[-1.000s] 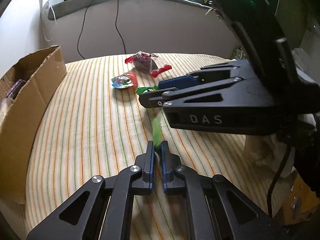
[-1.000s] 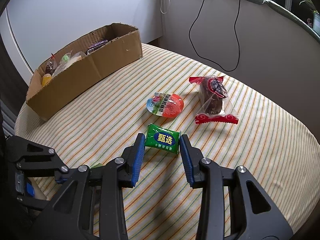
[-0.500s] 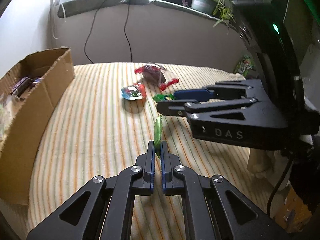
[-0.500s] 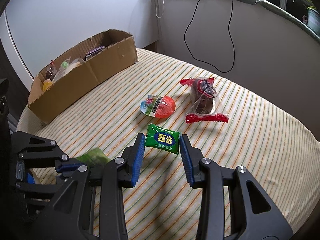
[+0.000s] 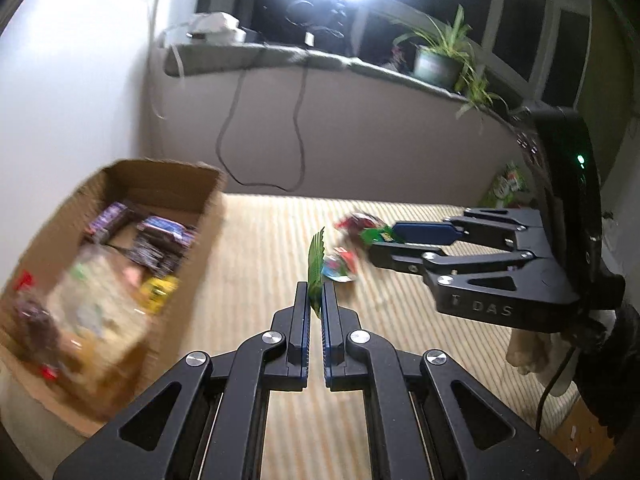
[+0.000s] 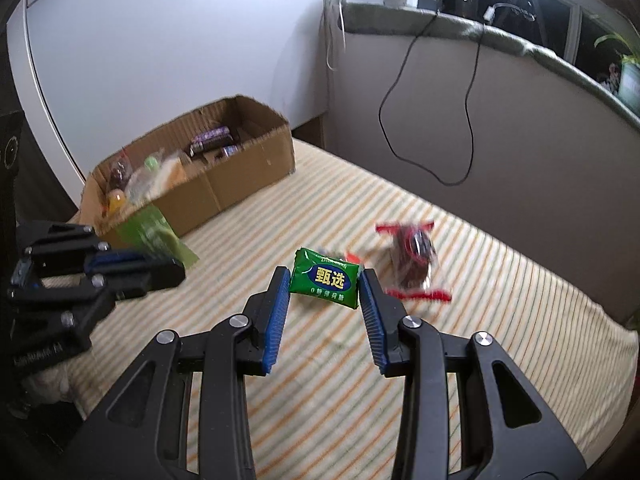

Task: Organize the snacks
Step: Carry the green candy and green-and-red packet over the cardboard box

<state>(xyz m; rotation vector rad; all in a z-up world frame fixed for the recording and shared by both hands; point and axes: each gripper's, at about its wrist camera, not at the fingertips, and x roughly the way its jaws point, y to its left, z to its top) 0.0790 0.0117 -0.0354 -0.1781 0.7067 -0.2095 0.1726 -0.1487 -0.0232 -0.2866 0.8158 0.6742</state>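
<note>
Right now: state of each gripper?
Left gripper: shut on a thin green packet.
Right gripper: shut on a green candy packet, held by its ends.

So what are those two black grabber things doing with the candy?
A person is tidying snacks with two handheld grippers. The left gripper pinches a thin green packet, and the right gripper holds a green candy pack. The cardboard box already holds snacks. A red-ended snack bag lies on the striped cloth.
</note>
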